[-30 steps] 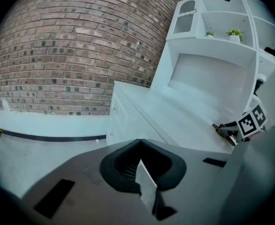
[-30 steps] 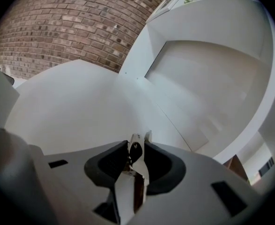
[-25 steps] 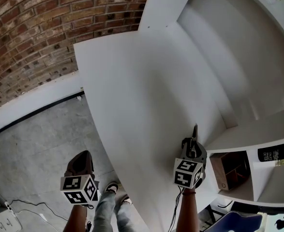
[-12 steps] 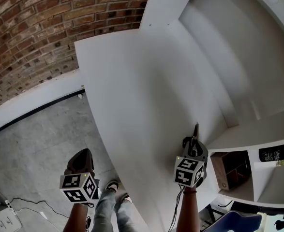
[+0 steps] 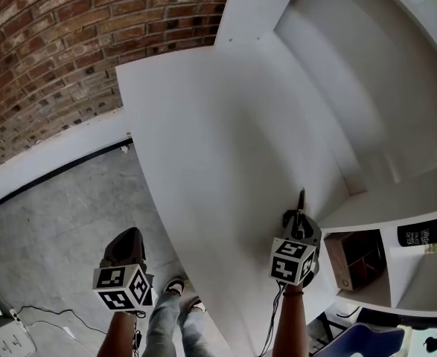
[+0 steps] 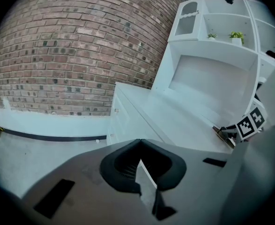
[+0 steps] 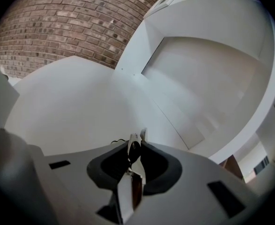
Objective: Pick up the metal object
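The metal object [image 7: 133, 149] sits mostly hidden inside the right claw [image 7: 137, 136], whose jaws are closed on it; its kind is too small to tell. The left forearm [image 5: 117, 337] and right forearm [image 5: 286, 322] are cut off by the head view's bottom edge.

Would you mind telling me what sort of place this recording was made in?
Probably an indoor room, perhaps a studio or a living space: a white counter with shelves above it stands beside a brick wall, small potted plants sit on the shelves, and the floor looks like bare concrete.
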Demonstrator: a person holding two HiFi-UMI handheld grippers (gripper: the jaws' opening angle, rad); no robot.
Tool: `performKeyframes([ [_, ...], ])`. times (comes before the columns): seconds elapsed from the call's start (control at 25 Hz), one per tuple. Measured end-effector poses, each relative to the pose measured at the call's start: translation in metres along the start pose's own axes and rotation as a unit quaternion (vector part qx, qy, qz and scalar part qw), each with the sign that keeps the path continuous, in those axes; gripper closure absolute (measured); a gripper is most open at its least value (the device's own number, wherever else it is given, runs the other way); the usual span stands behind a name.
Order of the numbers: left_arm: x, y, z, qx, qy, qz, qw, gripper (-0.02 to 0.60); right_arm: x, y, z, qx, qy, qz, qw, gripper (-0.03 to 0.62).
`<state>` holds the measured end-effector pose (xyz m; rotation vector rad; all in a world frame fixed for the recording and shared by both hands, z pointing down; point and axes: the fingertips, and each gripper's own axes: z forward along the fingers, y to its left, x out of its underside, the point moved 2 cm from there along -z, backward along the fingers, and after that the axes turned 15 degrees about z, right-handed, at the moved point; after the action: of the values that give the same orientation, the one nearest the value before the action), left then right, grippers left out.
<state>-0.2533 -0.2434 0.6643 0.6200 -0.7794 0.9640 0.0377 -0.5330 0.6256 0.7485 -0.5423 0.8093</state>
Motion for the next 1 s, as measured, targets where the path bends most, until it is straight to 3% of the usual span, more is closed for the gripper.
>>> performKeyframes([
  [0.24,-0.002,0.003,-0.002,-0.001,-0.003,-0.001,1.0000,0.571,-0.003,-0.006,-0.004,0.017,-0.006,-0.006,1.000,0.554],
  [0.32,-0.003,0.002,-0.004,0.001,-0.004,-0.001,1.0000,0.569,-0.005,-0.009,-0.007,0.027,-0.012,-0.013,0.999,0.591],
  [1.0,-0.019,0.002,-0.026,-0.004,-0.021,0.004,0.9998,0.571,-0.010,-0.010,-0.024,0.009,-0.021,-0.011,1.000,0.591],
])
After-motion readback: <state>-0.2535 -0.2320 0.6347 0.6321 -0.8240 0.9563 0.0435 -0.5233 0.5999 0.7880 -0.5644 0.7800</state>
